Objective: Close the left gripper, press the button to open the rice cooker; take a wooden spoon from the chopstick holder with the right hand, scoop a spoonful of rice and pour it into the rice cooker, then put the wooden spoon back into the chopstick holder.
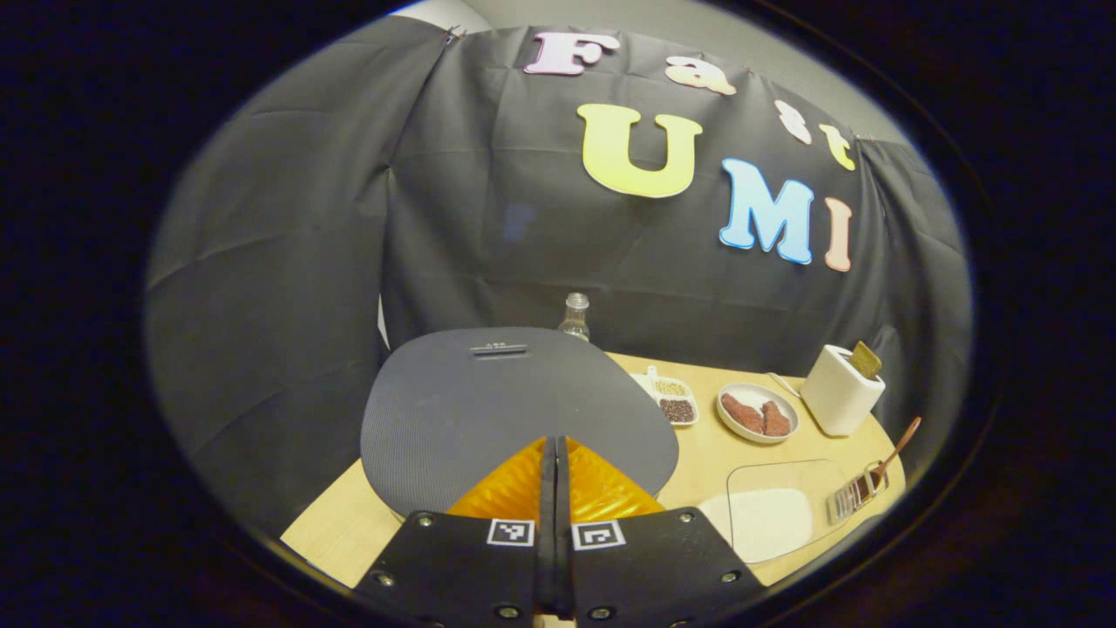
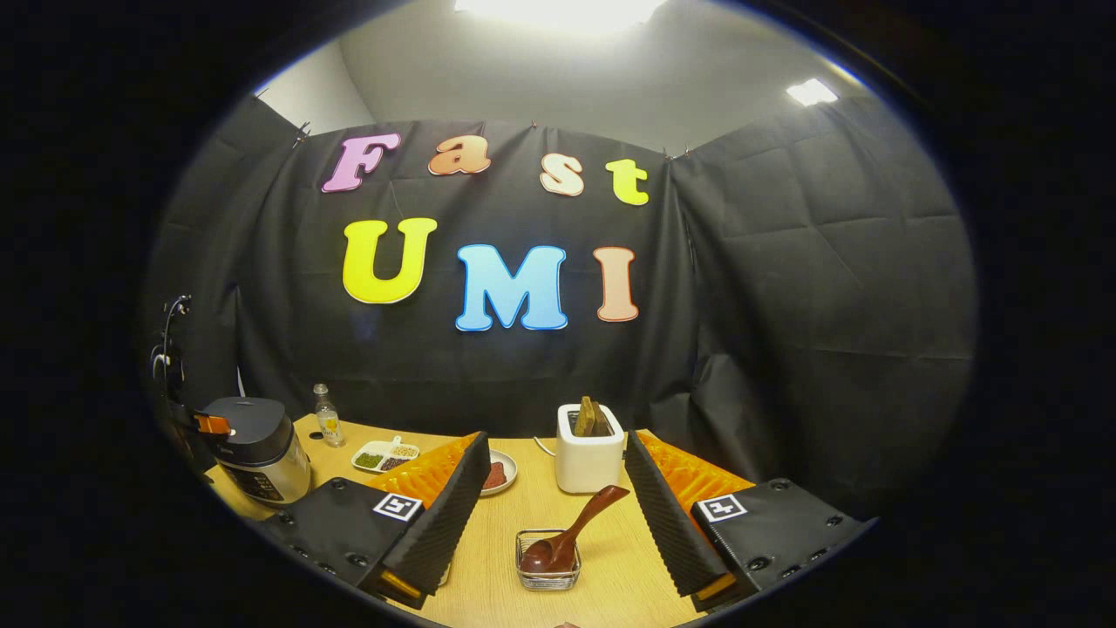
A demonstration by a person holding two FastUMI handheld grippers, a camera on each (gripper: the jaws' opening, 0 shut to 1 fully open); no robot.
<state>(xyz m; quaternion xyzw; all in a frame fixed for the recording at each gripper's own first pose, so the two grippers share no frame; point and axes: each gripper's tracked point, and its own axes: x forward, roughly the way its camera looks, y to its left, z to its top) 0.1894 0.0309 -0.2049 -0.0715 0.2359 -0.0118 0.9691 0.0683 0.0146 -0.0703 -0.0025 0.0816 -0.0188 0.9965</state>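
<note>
Nearest the lens in the left gripper view, the left gripper (image 1: 554,453) has its two fingers pressed flat together with nothing between them, forming a single blunt tip. It hangs just above the grey ribbed lid of the rice cooker (image 1: 514,410), which is down. That suits pressing the release button, though the button itself cannot be made out here; whether the tip touches the lid is unclear.

In the right gripper view, the right gripper (image 2: 554,497) is spread wide and empty, its fingers framing the wire chopstick holder (image 2: 547,560) ahead of it. The wooden spoon (image 2: 575,532) rests bowl-down in the holder, its handle leaning up and to the right, free for a grasp.

The surface (image 2: 602,576) is pale wood. On it stand a clear tray of rice (image 1: 767,519) near the holder, a white toaster (image 2: 589,458), a plate of reddish food (image 1: 757,412), a small divided dish (image 1: 670,399) and a glass bottle (image 1: 575,316). Black cloth walls the booth under ceiling lights.
</note>
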